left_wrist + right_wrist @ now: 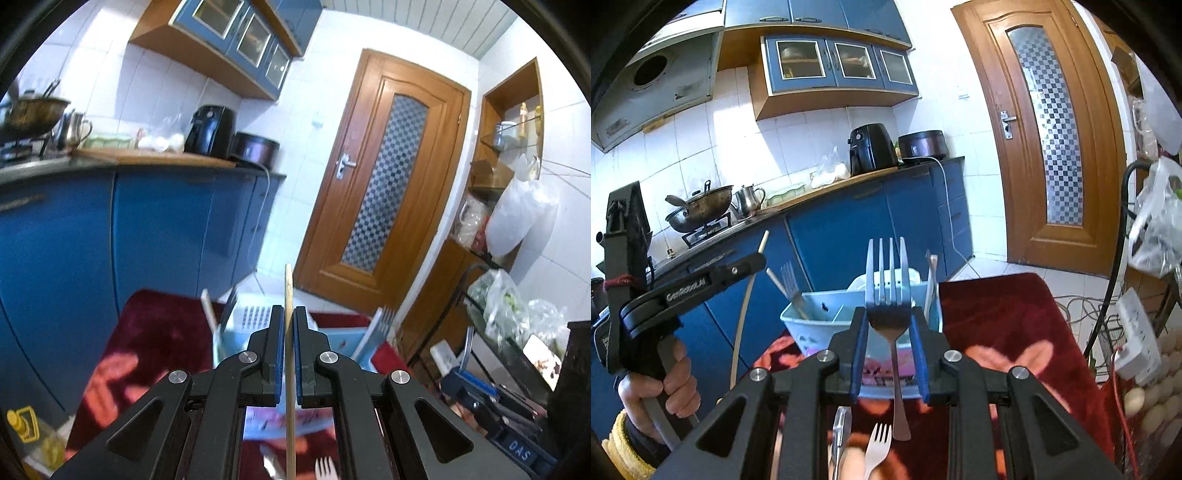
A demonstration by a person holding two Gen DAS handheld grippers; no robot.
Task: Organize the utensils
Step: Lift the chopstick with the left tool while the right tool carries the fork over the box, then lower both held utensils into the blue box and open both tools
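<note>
Between the blue pads of the left gripper [289, 325], nearly closed, a thin pale wooden chopstick [289, 295] stands upright, its tip rising past the fingertips and its shaft running down behind them. Ahead of that gripper sits a light-blue plastic basket [334, 338] on a dark red patterned cloth [155, 325]. Only the right wrist view shows the right gripper [888, 321] part open, its pads clamping the neck of a polished steel fork [888, 295], tines up, handle hanging below. Beyond its fingertips the basket [812, 325] holds further utensils; below its fingers a second fork [877, 448] lies on the cloth [997, 314]. Left of it, a hand [659, 387] grips the left gripper's [757, 260] handle.
</note>
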